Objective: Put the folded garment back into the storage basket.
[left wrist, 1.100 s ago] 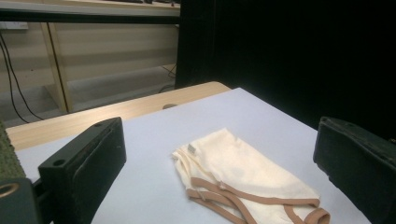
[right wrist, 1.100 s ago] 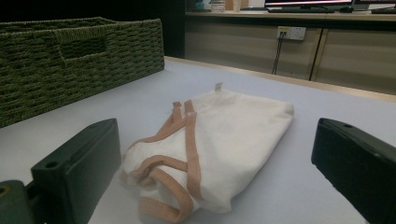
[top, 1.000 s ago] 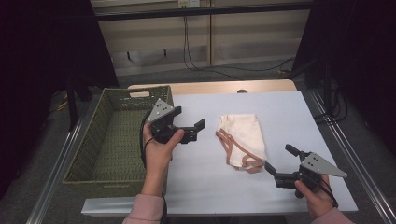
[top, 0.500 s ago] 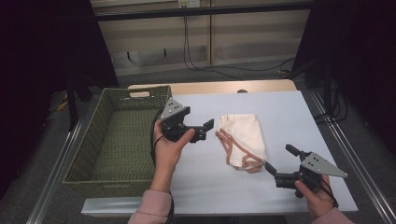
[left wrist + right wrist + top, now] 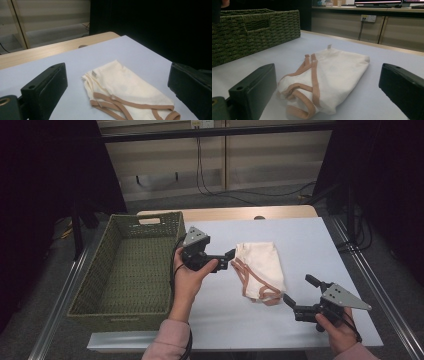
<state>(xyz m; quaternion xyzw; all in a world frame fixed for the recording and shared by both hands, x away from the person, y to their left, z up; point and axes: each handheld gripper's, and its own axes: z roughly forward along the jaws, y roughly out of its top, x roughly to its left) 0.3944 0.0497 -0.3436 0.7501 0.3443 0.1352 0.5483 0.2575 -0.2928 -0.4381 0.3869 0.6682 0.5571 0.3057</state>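
A folded cream cloth with tan straps (image 5: 260, 270) lies flat in the middle of the pale table (image 5: 310, 240). My left gripper (image 5: 226, 259) hovers just left of the cloth, open, its jaws pointing at the cloth's near-left edge. In the left gripper view the cloth (image 5: 125, 90) lies between and beyond the two spread jaws. My right gripper (image 5: 299, 291) rests low at the front right, open, aimed at the strap end of the cloth (image 5: 329, 77). Nothing is held in either gripper.
A green woven basket (image 5: 125, 265) stands empty along the table's left side, and its wall (image 5: 249, 32) rises at the left of the right gripper view. A wooden strip (image 5: 225, 213) runs along the table's far edge. Dark surroundings lie beyond.
My left gripper has moved right from beside the basket toward the cloth. The right gripper and the cloth have stayed where they were.
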